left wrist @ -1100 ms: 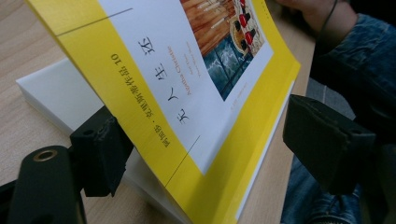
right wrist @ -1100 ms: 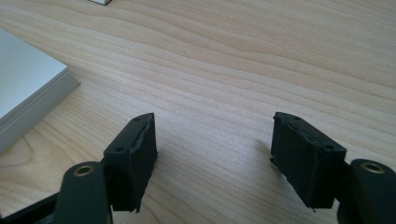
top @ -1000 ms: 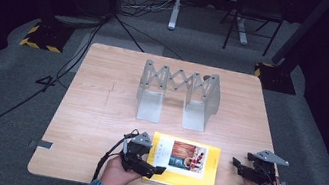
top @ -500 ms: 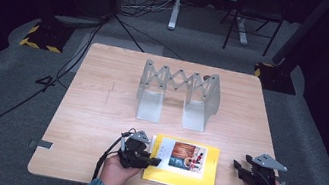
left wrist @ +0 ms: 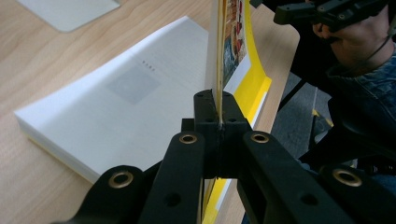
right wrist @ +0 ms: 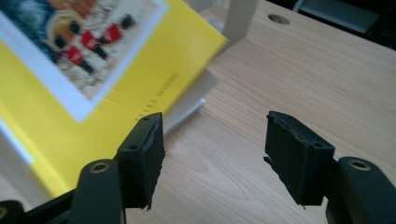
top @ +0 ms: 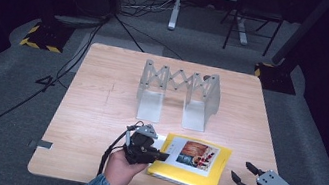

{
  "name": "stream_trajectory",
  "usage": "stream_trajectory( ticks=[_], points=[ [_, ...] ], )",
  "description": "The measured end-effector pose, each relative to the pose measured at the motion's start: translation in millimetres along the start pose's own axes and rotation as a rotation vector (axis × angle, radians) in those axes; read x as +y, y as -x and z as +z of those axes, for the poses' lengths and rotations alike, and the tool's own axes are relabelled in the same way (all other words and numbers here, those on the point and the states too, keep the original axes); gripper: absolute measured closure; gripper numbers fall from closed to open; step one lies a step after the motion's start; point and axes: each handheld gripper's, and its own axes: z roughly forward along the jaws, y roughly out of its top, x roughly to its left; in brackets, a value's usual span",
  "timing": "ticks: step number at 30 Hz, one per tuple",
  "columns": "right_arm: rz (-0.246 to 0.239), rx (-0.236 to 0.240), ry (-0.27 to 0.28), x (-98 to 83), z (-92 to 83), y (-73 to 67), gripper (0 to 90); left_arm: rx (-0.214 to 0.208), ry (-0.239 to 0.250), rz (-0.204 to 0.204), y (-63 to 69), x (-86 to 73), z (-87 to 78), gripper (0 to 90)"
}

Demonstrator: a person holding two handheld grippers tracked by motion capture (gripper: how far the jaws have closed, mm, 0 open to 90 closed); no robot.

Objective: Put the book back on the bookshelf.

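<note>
While the yellow book (top: 191, 164) lies at the near edge of the desk (top: 99, 107), just this side of the grey folding rack (top: 177, 94), the high view shows the left gripper (top: 154, 155) at its left edge and the right gripper (top: 246, 173) apart, off its right side. Step in hand, as I judge it: opening the front cover. Left gripper view: jaws have just closed, clamped on the cover (left wrist: 223, 51), raised nearly upright above the white title page (left wrist: 116, 107); yellow board, picture panel facing away. Right gripper view: right jaws apart, just reopening, nothing between them, the yellow cover (right wrist: 93, 70) with its toy-soldier picture at left. Next move likely calls for swinging the cover over leftward without tearing it, right gripper steadying the block.
</note>
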Motion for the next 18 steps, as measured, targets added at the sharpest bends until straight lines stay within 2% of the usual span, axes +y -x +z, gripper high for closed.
stream_trajectory(
  ticks=[2, 6, 9, 11, 14, 18],
  points=[
    [-0.006, 0.009, 0.007, 2.3, -2.5, -3.5, 37.5, 0.002, -0.003, 0.015, 3.1, 4.5, -0.4, 89.5],
    [-0.036, 0.050, 0.064, 12.5, -12.9, -18.4, 36.2, -0.003, -0.004, 0.040, 14.6, 20.0, 0.7, 89.5],
    [-0.050, 0.064, 0.085, 14.9, -15.7, -24.1, 35.6, -0.001, -0.008, 0.061, 20.3, 29.4, 2.5, 89.5],
    [-0.072, 0.094, 0.102, 16.8, -16.6, -32.9, 33.9, -0.005, -0.003, 0.071, 24.8, 36.9, 3.0, 89.5],
    [-0.099, 0.109, 0.105, 17.3, -14.7, -39.2, 33.6, -0.010, -0.002, 0.081, 27.6, 41.4, 2.7, 89.5],
    [-0.140, 0.112, 0.087, 19.8, -6.5, -49.3, 33.6, -0.037, -0.001, 0.089, 32.6, 49.8, 2.4, 89.6]
  ],
)
